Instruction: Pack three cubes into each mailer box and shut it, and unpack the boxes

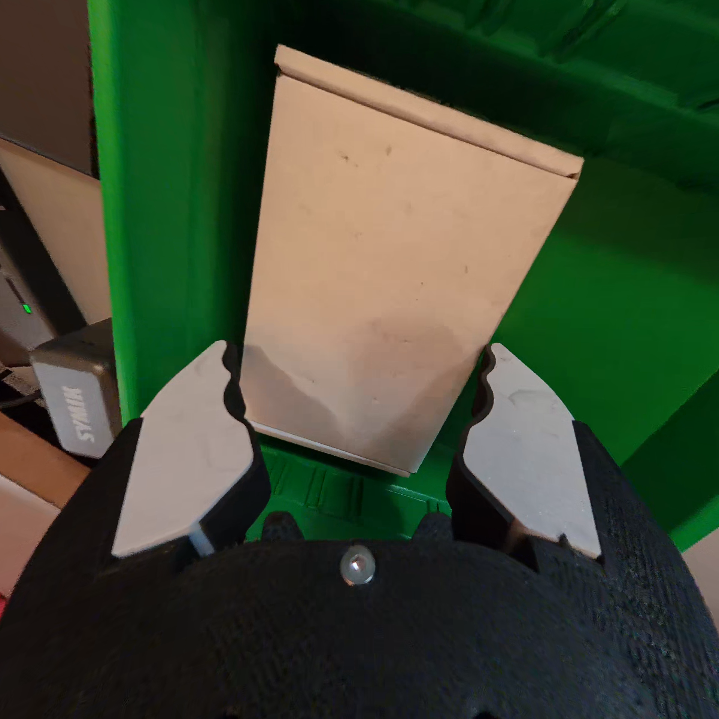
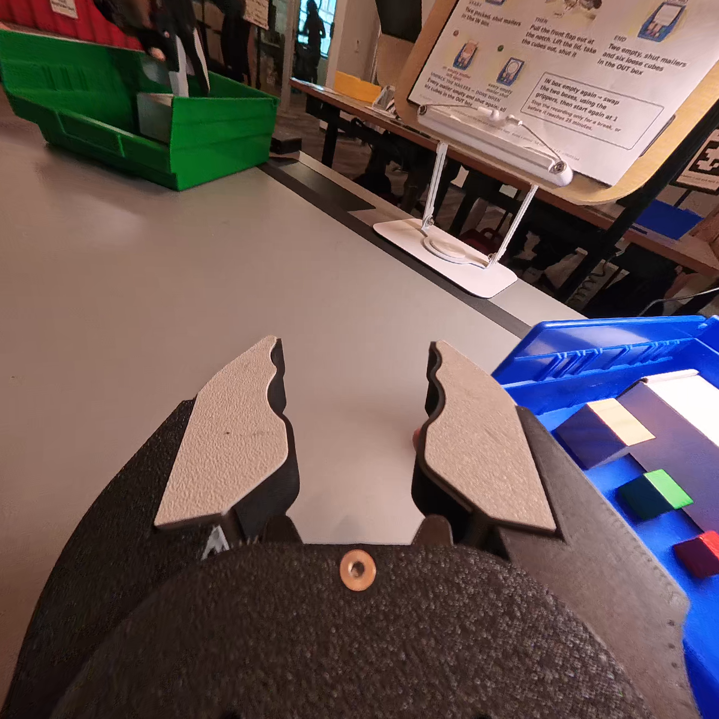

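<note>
Left wrist view: we look down into the green bin (image 1: 163, 233). A shut white mailer box (image 1: 389, 272) stands on end inside it, leaning back toward the bin wall, lid seam at the top.

We judge the box light, thin card; stiff along its edges, soft across the broad face, which already shows a shallow dent near the bottom. A hard pinch mid-face would likely buckle it. Best hold: across the two long side edges, low down, where the card is folded double. Surface matte, so probably not slippery.

Left gripper (image 1: 360, 373): spread about as wide as the box, one finger on each side edge. The left fingertip (image 1: 229, 373) seems to touch the card; the right side shows a thin gap, though blur makes this uncertain. We cannot call it a firm grasp.

Right gripper (image 2: 354, 373): spread, empty, hovering over the grey table (image 2: 155, 291). Just beside it, the blue bin (image 2: 583, 350) holds loose cubes (image 2: 657, 494) and another white mailer (image 2: 688, 404).
</note>
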Demonstrator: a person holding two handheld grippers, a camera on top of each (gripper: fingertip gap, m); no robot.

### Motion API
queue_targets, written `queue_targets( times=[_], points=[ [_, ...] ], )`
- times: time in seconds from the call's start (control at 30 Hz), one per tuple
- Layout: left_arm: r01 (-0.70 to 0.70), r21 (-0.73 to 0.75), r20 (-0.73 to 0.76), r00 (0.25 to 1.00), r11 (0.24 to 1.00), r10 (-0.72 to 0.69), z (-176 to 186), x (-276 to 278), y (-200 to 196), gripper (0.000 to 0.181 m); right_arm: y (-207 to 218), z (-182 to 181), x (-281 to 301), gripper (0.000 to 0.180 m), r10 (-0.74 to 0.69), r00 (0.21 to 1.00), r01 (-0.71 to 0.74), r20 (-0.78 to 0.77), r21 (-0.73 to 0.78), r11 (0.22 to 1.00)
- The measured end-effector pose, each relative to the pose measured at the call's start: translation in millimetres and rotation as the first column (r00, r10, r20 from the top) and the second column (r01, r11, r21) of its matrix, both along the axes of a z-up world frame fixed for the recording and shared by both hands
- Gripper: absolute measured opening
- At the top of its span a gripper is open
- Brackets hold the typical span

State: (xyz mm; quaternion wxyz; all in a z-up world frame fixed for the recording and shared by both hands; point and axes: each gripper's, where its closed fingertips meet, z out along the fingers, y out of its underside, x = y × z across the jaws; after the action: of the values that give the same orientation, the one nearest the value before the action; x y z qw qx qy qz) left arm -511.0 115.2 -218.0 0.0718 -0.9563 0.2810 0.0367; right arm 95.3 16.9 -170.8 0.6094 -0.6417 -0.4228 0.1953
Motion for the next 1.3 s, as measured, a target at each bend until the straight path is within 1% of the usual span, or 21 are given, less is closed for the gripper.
queue_targets(
  times=[0.13,0.23,0.43,0.53,0.6,0.73,0.93,1.1,1.13,1.3],
  points=[
    [0.006,-0.082,0.023,1.000,0.997,-0.004,-8.7,-0.8,-2.9,0.120,4.2,-5.9,0.6,0.069,-0.010,1.000,0.010,0.014,-0.018,1.000],
    [0.024,-0.114,0.006,1.000,0.993,-0.023,-9.9,-1.8,-2.9,0.120,7.1,-8.2,1.1,0.067,-0.018,1.000,0.018,0.012,-0.034,0.999],
    [0.108,-0.211,-0.152,0.978,0.971,-0.141,-13.6,-8.8,-8.4,0.120,9.9,-9.1,2.3,0.065,-0.029,0.999,0.030,0.014,-0.038,0.999],
    [0.118,-0.189,-0.169,0.974,0.975,-0.151,-12.1,-10.2,-2.5,0.119,9.8,-8.6,3.3,0.065,-0.030,0.999,0.031,0.012,-0.038,0.999],
    [0.107,-0.162,-0.140,0.982,0.981,-0.130,-14.5,-7.9,0.4,0.122,9.8,-8.1,3.8,0.064,-0.032,0.999,0.032,0.011,-0.037,0.999],
    [0.132,-0.147,-0.163,0.974,0.980,-0.155,-16.7,-9.1,0.3,0.120,9.8,-8.6,4.2,0.062,-0.029,0.999,0.030,0.017,-0.038,0.999],
    [0.168,-0.203,-0.146,0.969,0.965,-0.199,-13.7,7.6,-20.6,0.119,8.8,-7.5,6.1,0.059,-0.031,0.999,0.031,0.028,-0.024,0.999],
    [0.241,-0.223,-0.135,0.952,0.944,-0.275,-12.7,34.0,-45.7,0.120,6.1,-3.7,6.5,0.057,-0.021,0.999,0.021,0.026,-0.010,1.000],
    [0.247,-0.225,-0.139,0.949,0.943,-0.282,-12.3,36.4,-49.0,0.122,5.9,-3.3,6.6,0.057,-0.021,0.999,0.021,0.025,-0.008,1.000],
    [0.268,-0.196,-0.145,0.943,0.943,-0.298,-7.1,37.4,-47.0,0.130,5.5,-3.5,7.2,0.057,-0.020,0.999,0.020,0.029,-0.006,1.000]
  ],
)
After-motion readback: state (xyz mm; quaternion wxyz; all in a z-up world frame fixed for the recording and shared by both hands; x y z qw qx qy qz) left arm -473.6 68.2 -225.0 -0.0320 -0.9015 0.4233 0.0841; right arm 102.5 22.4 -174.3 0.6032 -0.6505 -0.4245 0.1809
